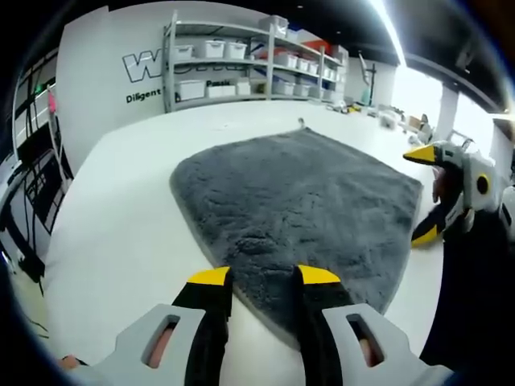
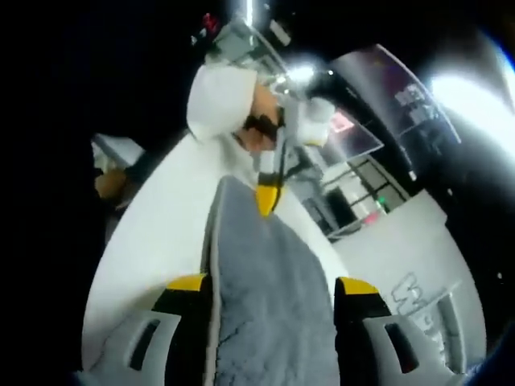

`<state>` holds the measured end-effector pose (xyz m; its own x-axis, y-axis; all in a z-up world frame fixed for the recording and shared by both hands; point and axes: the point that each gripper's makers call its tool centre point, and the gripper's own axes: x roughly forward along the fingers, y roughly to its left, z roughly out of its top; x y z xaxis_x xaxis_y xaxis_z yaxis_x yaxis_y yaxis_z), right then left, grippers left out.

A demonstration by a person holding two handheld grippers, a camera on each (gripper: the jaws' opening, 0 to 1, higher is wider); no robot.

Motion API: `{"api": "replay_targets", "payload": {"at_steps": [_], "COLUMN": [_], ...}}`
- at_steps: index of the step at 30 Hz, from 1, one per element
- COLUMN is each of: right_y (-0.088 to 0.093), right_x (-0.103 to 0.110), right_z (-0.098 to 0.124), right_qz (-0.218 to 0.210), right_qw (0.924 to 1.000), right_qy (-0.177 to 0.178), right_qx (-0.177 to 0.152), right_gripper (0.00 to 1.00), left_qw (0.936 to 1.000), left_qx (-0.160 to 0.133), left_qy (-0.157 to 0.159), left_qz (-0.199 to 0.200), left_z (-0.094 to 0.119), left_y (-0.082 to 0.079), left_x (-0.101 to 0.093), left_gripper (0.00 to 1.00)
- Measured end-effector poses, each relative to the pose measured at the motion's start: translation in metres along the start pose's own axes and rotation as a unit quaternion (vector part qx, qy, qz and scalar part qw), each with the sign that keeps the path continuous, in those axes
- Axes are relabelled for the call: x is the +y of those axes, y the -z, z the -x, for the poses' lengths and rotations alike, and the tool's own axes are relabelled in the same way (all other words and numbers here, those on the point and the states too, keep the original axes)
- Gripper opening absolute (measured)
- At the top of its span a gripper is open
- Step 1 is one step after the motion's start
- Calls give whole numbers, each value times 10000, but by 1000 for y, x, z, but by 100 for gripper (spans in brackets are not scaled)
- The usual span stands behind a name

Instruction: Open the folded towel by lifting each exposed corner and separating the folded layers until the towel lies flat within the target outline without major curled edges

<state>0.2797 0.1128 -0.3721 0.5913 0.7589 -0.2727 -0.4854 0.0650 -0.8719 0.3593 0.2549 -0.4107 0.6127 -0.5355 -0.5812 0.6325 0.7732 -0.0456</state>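
Grey fluffy towel spread on the white table; left gripper open at its near edge, right gripper open astride its right edge.

lab/storeroom | shelving with white bins | lettered wall

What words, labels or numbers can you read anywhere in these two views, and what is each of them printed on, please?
"Diligent": dark lettering on the white wall, left of the shelving rack, left gripper view.
Large outlined "W" above it: the rest is hidden by the rack.
A word between the shelves starting "P": too blurred to read.
Large letters on the white wall in the right gripper view: too distorted to read.
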Motion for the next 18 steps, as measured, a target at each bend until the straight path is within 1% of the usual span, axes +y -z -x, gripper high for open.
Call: {"api": "replay_targets", "payload": {"at_steps": [1, 2, 4, 5, 9, 12, 13, 14, 16, 18], "right_y": [-2, -4, -6, -6, -7, -8, -8, -9, -10, -11], "right_x": [-2, -4, -5, -5, -3, 0, 1, 0, 0, 3], "right_z": [0, 0, 0, 0, -4, -13, -16, -20, -24, -27], "right_qz": [178, 241, 203, 216, 231, 192, 216, 353, 466, 503], "right_qw": [9998, 9995, 9995, 9995, 9994, 9995, 9995, 9992, 9987, 9986], "right_qy": [87, 183, 228, 240, 244, 193, 183, 186, 189, 158], "right_qx": [-6, -30, -56, -57, -98, -141, -108, -94, -68, -47], "right_gripper": [58, 56, 53, 53, 50, 47, 46, 46, 46, 44], "left_qw": [10000, 10000, 10000, 10000, 10000, 10000, 10000, 10000, 10000, 10000], "left_qx": [0, -2, -2, -1, 2, 5, 8, 9, 5, -2], "left_qy": [1, 5, 6, 11, 10, 12, 12, 12, 13, 19], "left_qz": [-3, -1, 21, 30, 12, 12, 20, 20, 12, 31], "left_z": [0, 0, 0, 0, 1, 1, 1, 1, 1, 1], "left_y": [0, 0, 0, 0, 0, 0, 0, 0, 0, 0], "left_x": [0, 0, 0, -1, 0, 0, 0, 1, 1, 1], "left_gripper": [30, 29, 29, 29, 29, 29, 29, 29, 29, 29]}}
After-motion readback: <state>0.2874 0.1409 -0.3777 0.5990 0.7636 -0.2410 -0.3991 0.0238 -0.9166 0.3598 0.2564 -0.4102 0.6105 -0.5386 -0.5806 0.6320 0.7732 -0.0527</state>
